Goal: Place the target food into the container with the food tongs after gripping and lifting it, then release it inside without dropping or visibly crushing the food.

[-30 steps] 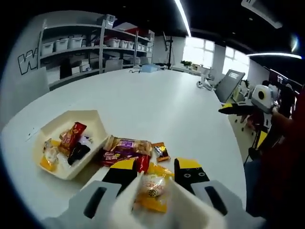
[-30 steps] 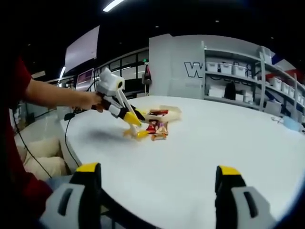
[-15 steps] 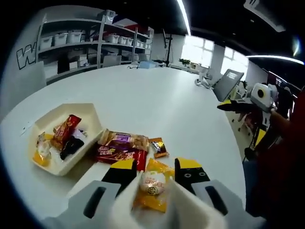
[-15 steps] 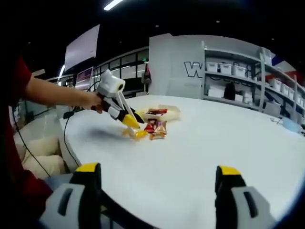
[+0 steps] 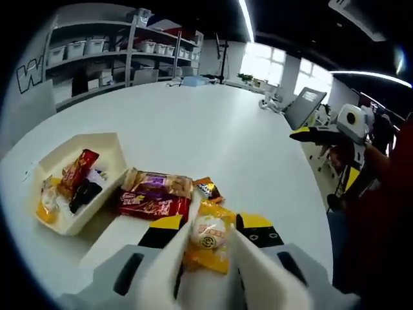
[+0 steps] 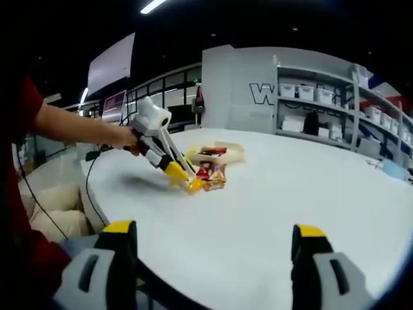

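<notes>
The yellow snack packet (image 5: 208,237) is held between white tongs (image 5: 200,271) squeezed by the left tool (image 5: 213,229), above the worktop (image 5: 213,135); the container (image 5: 106,150) lies further ahead, to the left. The right tool (image 6: 213,248) is kept wide and idle

The tongs (image 5: 213,271) cover the lower half of the yellow packet (image 5: 210,240), and the picture's bottom edge cuts off their handles and the left gripper (image 5: 206,234). In the right gripper view, the snacks (image 6: 213,173) and tray (image 6: 222,154) are too small to tell apart, and the packet's grip cannot be judged there. The right gripper (image 6: 210,252) is cut off at the bottom edge, and print on the tray's packets (image 5: 76,177) is too blurred to read.
</notes>
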A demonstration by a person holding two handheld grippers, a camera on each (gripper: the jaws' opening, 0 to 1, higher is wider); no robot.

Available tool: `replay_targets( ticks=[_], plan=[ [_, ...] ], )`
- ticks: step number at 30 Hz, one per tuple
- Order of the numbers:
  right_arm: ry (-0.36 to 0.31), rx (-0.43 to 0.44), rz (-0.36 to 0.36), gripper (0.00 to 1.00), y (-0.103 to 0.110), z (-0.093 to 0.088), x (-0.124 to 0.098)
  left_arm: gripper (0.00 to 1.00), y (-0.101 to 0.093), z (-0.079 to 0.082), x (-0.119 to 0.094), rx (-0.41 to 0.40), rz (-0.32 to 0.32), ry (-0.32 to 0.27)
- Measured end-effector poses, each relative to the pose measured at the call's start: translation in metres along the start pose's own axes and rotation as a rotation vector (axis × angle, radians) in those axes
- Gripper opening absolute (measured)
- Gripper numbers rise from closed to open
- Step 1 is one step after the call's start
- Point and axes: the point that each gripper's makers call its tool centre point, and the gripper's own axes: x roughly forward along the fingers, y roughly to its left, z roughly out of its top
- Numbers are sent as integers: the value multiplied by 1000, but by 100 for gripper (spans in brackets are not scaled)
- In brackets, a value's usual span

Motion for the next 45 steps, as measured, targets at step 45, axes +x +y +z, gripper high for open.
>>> replay_targets(
  ticks=[45],
  plan=[
    [14, 3, -1, 99, 1, -7, -2, 25, 12, 69, -43, -143, -34, -342]
  ],
)
